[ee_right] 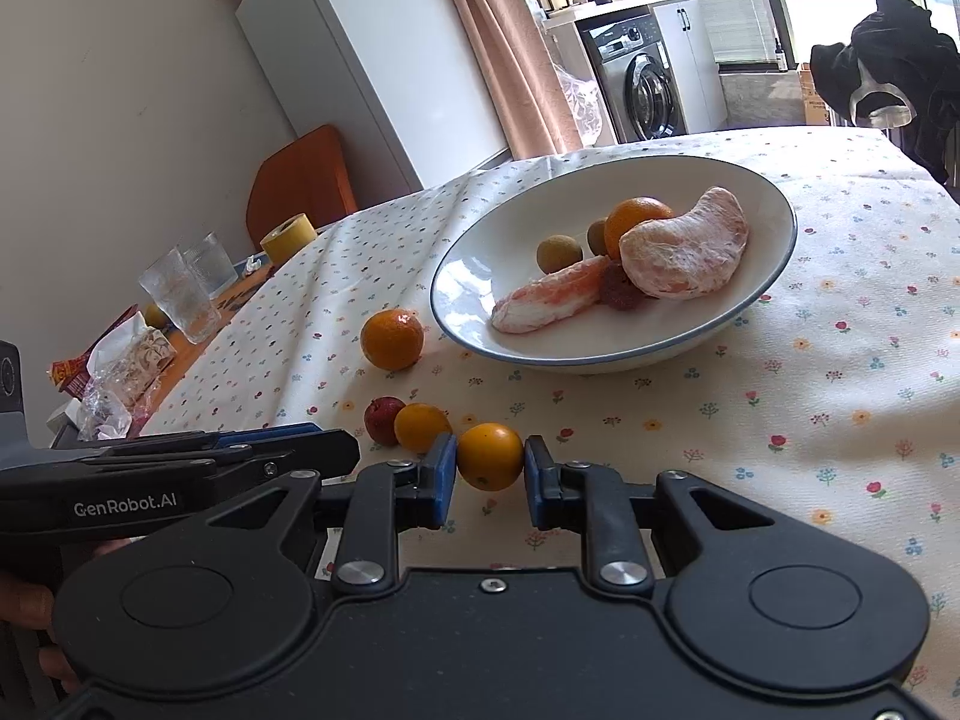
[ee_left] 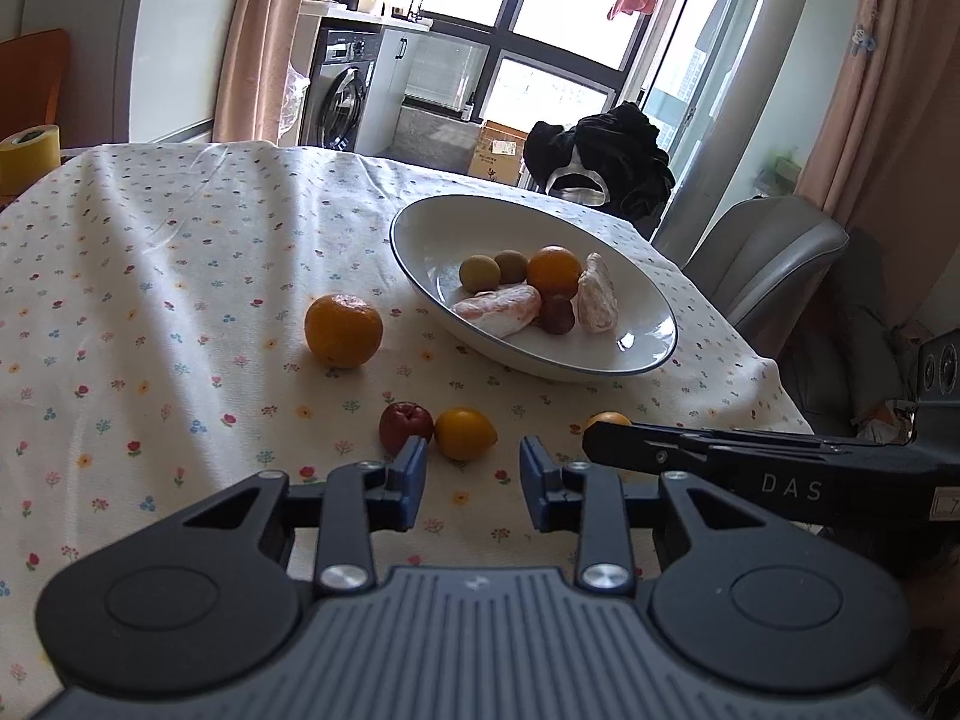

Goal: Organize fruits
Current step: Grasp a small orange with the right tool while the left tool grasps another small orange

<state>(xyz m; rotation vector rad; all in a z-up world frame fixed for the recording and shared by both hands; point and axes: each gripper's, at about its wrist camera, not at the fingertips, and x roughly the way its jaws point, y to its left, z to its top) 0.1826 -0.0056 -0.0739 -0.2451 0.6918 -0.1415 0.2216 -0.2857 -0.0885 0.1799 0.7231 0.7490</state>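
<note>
Seemingly unladen, the left gripper (ee_left: 473, 480) hovers near the bench's front edge, fingers narrowed on nothing, a yellow fruit (ee_left: 465, 433) and red fruit (ee_left: 406, 425) just ahead. Opposite, the right gripper (ee_right: 490, 479) clamps a small orange fruit (ee_right: 490, 456) across its middle: light, smooth, likely slippery, bound for the bowl (ee_right: 774, 276).

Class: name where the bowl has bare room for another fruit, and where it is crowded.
Bare: the bowl's left floor, between its rim and the pomelo segment. Crowded: the middle and right, where the orange and the big segment touch.
</note>
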